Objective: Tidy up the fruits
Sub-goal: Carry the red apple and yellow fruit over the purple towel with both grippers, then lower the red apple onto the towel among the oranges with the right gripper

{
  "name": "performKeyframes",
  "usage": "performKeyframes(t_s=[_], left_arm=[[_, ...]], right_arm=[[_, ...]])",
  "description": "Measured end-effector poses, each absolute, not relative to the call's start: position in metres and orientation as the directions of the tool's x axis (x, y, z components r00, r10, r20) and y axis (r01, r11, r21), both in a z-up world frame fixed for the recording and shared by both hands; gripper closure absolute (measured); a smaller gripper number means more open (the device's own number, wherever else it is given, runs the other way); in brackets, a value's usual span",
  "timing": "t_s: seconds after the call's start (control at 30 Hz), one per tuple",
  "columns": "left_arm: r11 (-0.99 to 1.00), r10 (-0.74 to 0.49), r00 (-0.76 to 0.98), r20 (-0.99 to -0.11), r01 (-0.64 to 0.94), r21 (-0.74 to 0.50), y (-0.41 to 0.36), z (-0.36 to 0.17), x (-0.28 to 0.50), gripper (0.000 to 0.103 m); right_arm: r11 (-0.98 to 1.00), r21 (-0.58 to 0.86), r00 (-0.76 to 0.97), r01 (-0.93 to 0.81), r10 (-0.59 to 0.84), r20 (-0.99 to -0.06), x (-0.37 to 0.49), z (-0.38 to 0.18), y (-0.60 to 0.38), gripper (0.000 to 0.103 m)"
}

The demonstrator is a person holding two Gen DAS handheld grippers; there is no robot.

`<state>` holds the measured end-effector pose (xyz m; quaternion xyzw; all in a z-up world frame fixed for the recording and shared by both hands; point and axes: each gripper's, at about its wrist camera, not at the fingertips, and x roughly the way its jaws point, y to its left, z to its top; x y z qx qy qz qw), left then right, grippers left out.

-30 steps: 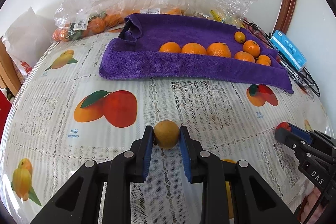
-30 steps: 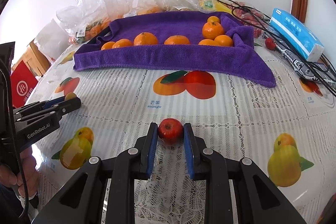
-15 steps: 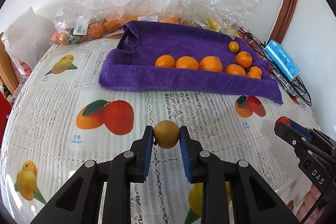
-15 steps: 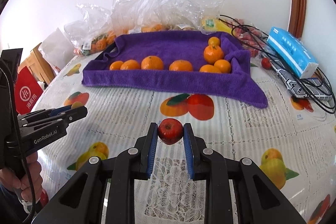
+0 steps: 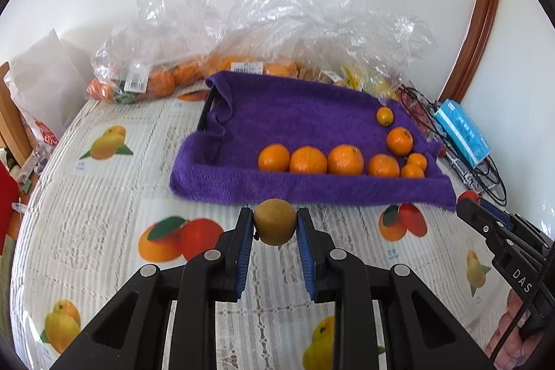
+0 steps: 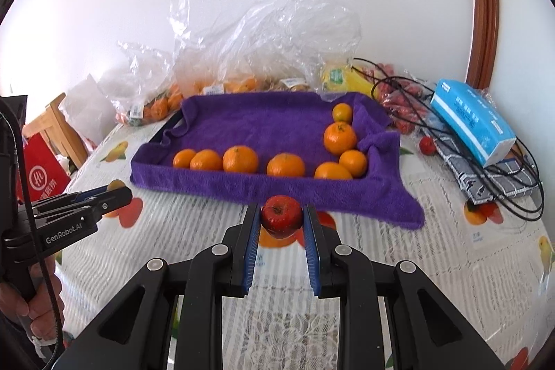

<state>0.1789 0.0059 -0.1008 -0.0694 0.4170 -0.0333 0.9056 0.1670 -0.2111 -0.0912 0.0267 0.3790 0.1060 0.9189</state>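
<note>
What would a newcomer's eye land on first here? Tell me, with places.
The purple towel at the far middle of the table, with oranges lined along its near edge. In front of it, each gripper pinches a fruit in the air: the left gripper a brown fruit, the right gripper a red apple. Behind the towel, crumpled plastic bags rise against the wall.

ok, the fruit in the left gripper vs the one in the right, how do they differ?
Colour: the left gripper holds a dull yellow-brown fruit; the right gripper holds a glossy red fruit.
Surface: the brown one looks matte and plain, while the red one shines and shows a stem dimple.
Shared: both small, round, pinched between blue pads, in front of the purple towel.
</note>
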Motion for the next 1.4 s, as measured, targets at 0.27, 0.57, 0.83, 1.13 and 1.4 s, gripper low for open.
performKeyframes(t_s=[0.27,0.57,0.83,1.13,1.4], left_arm=[[0.987,-0.122,0.678,-0.725,0.003,-0.163,0.010,-0.089,0.206,0.079],[0.986,-0.126,0.694,-0.709,0.008,-0.168,0.008,-0.085,0.237,0.079],[0.983,-0.129,0.675,-0.727,-0.008,-0.182,0.016,-0.109,0.251,0.079],[0.982,-0.127,0.656,-0.744,-0.025,-0.189,0.018,-0.124,0.255,0.079],[0.981,-0.136,0.658,-0.741,-0.016,-0.194,0.015,-0.125,0.254,0.079]], right_arm=[[0.977,0.123,0.720,-0.173,0.211,-0.661,0.195,-0.078,-0.205,0.078],[0.973,0.125,0.739,-0.192,0.227,-0.634,0.229,-0.067,-0.195,0.078],[0.963,0.172,0.719,-0.209,0.271,-0.641,0.247,-0.098,-0.192,0.078],[0.970,0.177,0.724,-0.168,0.243,-0.645,0.252,-0.111,-0.207,0.078],[0.974,0.159,0.732,-0.165,0.228,-0.642,0.252,-0.113,-0.206,0.078]])
